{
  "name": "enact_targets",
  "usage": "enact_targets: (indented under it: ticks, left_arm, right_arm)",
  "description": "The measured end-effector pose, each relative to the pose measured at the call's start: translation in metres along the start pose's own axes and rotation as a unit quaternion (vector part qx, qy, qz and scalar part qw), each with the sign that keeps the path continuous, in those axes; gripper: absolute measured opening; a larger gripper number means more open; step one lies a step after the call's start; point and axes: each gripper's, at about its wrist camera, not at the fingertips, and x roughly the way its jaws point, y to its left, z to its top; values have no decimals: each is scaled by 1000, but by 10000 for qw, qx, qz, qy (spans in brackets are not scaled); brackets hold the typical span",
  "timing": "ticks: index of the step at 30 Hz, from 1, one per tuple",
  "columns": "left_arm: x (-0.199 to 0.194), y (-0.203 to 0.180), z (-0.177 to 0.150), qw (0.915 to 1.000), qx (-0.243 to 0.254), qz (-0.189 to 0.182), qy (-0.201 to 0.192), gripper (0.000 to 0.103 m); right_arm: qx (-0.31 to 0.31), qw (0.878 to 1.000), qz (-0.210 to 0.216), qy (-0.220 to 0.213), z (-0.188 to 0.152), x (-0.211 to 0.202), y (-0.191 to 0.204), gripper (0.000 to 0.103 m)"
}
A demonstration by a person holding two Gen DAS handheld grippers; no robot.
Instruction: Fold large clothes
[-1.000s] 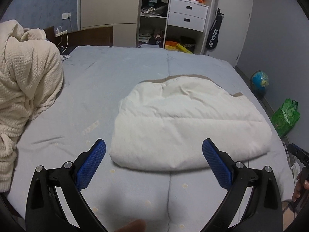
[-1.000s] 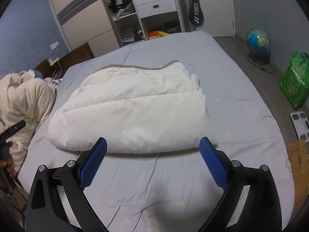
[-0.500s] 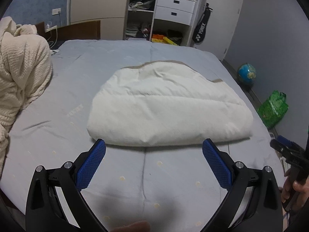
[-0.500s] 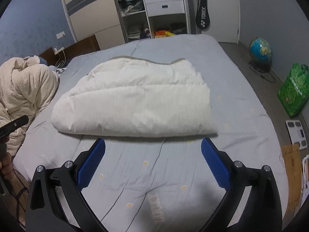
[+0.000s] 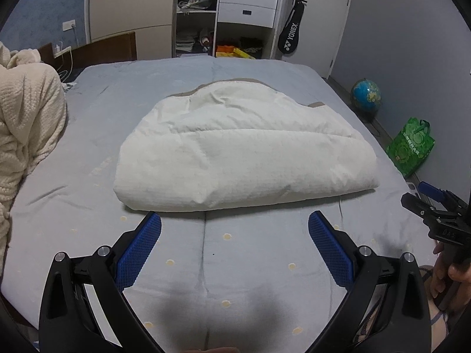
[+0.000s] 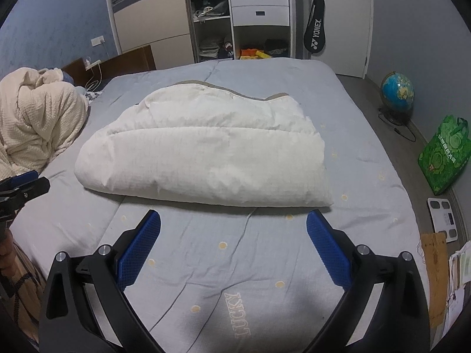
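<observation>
A large white padded garment lies folded into a thick bundle in the middle of the blue-grey bed; it also shows in the right wrist view. My left gripper is open and empty, held back from the bundle's near edge above the sheet. My right gripper is open and empty, also short of the bundle's near edge. The right gripper shows at the right edge of the left wrist view. The left gripper shows at the left edge of the right wrist view.
A cream knitted blanket is heaped at the bed's left side. A wardrobe and white drawers stand behind the bed. A globe, a green bag and a white scale are on the floor at right.
Both grippers have pulled back and away from the folded bundle, which now lies farther ahead. The jaws stay open and the bundle has not moved.
</observation>
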Motion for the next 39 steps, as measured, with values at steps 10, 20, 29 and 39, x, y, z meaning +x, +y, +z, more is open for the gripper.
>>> enact_targets:
  ticks: [10, 20, 29, 39]
  left_arm:
    - [14, -5, 2, 9999, -15, -2, 147, 96]
    - [22, -9, 2, 9997, -26, -11, 235, 96]
    - [25, -10, 1, 9996, -78, -25, 267, 96]
    - [26, -10, 1, 9996, -80, -27, 267, 96]
  right_arm:
    - [-25, 9999, -27, 152, 2, 9, 0, 95]
    - [118, 9997, 30, 199, 2, 13, -6, 95]
    - [143, 9996, 33, 229, 3, 15, -7, 95]
    - [139, 9996, 32, 239, 3, 15, -7, 95]
